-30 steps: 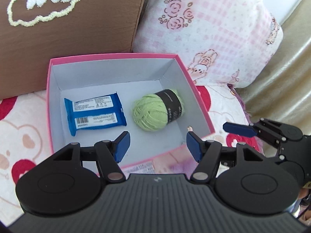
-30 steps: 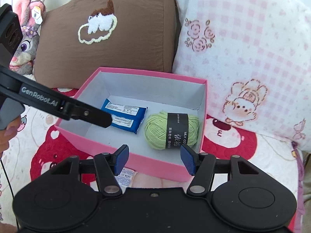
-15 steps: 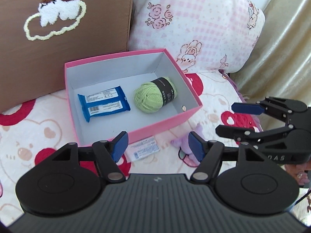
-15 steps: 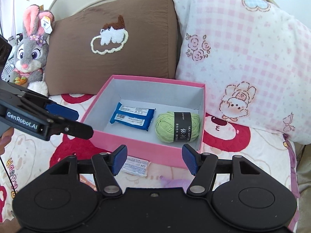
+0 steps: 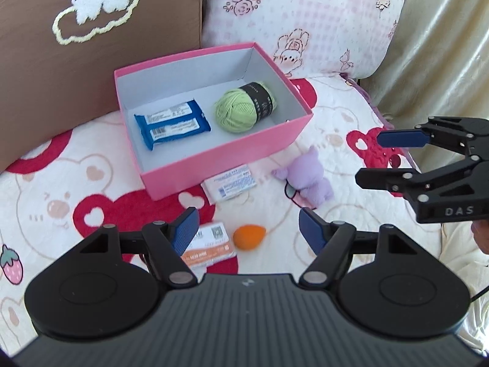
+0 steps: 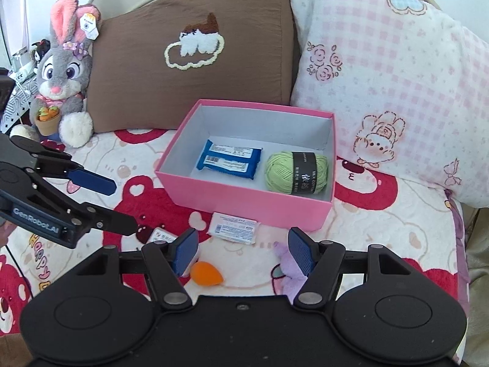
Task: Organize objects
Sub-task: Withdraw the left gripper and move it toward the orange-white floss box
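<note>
A pink box [image 5: 220, 159] [image 6: 244, 211] sits on the bedspread and holds a blue snack packet [image 5: 171, 124] [image 6: 229, 159] and a green yarn ball [image 5: 244, 110] [image 6: 295, 172]. In front of it lie a white packet [image 5: 230, 183] [image 6: 233, 231], a purple plush [image 5: 308, 180] [image 6: 287, 272], an orange egg-shaped sponge [image 5: 249, 237] [image 6: 206, 273] and an orange-and-white packet [image 5: 207, 247]. My left gripper [image 5: 249, 223] [image 6: 123, 206] hovers over the sponge, jaws opening, nothing between them. My right gripper [image 6: 243, 244] [image 5: 368, 159] hangs near the purple plush, jaws opening and empty.
A brown pillow [image 6: 189, 49] and a pink checked pillow [image 6: 382, 70] lean behind the box. A grey rabbit plush [image 6: 64, 76] sits at the far left. A shiny beige curtain [image 5: 443, 46] borders the bed on the right.
Both grippers have drawn back and up from the box, so it looks smaller and the loose things in front of it have come into view. Both pairs of jaws stand wider.
</note>
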Demonstrator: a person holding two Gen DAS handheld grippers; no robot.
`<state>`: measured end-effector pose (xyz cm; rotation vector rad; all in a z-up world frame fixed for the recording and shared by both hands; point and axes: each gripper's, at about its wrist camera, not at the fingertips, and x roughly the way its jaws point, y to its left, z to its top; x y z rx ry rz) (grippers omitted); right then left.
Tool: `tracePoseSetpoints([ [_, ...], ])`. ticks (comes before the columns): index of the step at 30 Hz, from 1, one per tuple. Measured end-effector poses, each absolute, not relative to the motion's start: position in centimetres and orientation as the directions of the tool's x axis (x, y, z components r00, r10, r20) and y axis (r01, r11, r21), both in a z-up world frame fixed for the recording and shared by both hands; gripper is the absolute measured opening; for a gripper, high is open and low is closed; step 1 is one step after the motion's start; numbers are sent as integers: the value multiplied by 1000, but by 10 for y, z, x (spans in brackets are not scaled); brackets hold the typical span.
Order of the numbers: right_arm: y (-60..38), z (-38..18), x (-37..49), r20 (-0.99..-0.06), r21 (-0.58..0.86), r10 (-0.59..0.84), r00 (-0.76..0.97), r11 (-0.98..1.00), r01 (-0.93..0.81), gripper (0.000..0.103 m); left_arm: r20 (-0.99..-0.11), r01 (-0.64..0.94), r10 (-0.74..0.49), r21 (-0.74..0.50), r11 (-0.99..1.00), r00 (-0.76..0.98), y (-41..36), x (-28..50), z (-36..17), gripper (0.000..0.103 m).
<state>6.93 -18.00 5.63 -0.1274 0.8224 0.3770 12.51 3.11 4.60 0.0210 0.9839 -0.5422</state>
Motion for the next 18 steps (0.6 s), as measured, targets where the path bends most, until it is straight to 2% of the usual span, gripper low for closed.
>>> tracePoseSetpoints([
  [18,-137,37,16,-722,61,380,577,867,-495,71,-815,440,-430,-246,864,388,56,89,28,77],
])
